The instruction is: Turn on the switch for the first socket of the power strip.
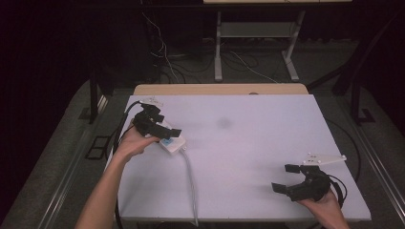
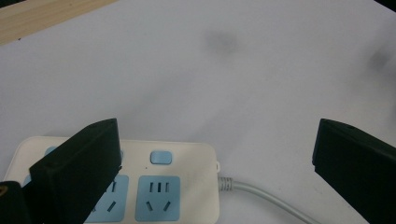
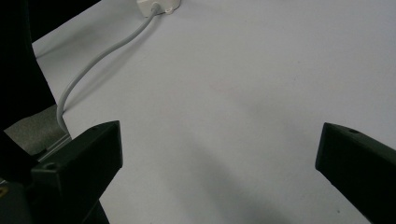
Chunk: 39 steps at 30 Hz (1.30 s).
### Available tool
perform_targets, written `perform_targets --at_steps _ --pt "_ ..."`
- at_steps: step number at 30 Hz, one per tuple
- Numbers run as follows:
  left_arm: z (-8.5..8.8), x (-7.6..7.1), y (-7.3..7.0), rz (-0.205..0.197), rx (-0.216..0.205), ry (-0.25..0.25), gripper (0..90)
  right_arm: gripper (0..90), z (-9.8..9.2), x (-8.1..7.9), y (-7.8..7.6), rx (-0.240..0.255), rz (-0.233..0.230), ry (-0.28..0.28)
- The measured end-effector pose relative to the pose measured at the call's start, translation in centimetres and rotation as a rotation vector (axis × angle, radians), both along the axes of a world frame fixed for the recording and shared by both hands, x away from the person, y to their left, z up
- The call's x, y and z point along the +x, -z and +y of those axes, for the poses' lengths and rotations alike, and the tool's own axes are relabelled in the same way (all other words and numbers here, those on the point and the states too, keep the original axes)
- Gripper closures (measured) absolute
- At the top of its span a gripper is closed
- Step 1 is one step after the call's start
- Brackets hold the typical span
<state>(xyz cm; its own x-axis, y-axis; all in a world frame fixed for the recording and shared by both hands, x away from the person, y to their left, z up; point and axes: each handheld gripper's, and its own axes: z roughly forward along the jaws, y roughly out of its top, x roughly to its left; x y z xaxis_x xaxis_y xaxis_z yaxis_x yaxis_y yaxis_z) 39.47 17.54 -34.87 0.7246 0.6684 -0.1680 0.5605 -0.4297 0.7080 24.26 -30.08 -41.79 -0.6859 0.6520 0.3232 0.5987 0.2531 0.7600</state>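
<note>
The left gripper (image 1: 160, 130) hovers with its jaws spread wide over a white plastic power strip with pale blue sockets (image 2: 159, 186) — it lies near the left edge of the white foam-topped table (image 1: 248, 143), its grey cord (image 1: 191, 181) trailing to the near edge. The right gripper (image 1: 285, 179) sits well apart at the near right corner — jaws likewise wide, holding nothing.
</note>
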Motion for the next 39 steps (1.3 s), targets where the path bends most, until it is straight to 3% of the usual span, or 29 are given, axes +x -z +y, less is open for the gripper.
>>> perform_targets --at_steps 12,23,25,27,28,32,34,39 --pt "0.5 1.3 1.0 0.028 -0.012 -0.031 4.3 0.2 0.0 0.0 0.1 -0.002 0.003 -0.002" --pt "0.8 2.1 1.8 0.022 -0.014 -0.059 21.7 0.2 0.0 0.1 0.1 -0.004 0.005 -0.005" --pt "0.8 2.2 1.9 0.021 -0.008 -0.066 33.0 0.2 0.0 0.1 0.1 -0.004 0.004 -0.006" --pt "0.8 2.3 2.0 0.023 -0.003 -0.07 36.7 0.2 0.0 0.1 0.2 -0.005 0.005 -0.006" --pt "0.8 2.3 2.1 0.025 -0.001 -0.072 46.0 0.2 0.0 0.1 0.2 -0.006 0.004 -0.006" --pt "0.6 2.6 2.5 0.046 -0.001 -0.053 67.6 0.2 0.0 0.1 0.2 -0.004 0.004 -0.006" --pt "0.5 2.6 2.6 0.05 0.018 -0.047 77.3 0.2 0.0 0.1 0.2 -0.005 0.003 -0.006" --pt "-0.1 2.9 3.2 0.066 0.044 -0.036 87.8 0.2 0.0 0.1 0.2 -0.007 0.003 -0.008"
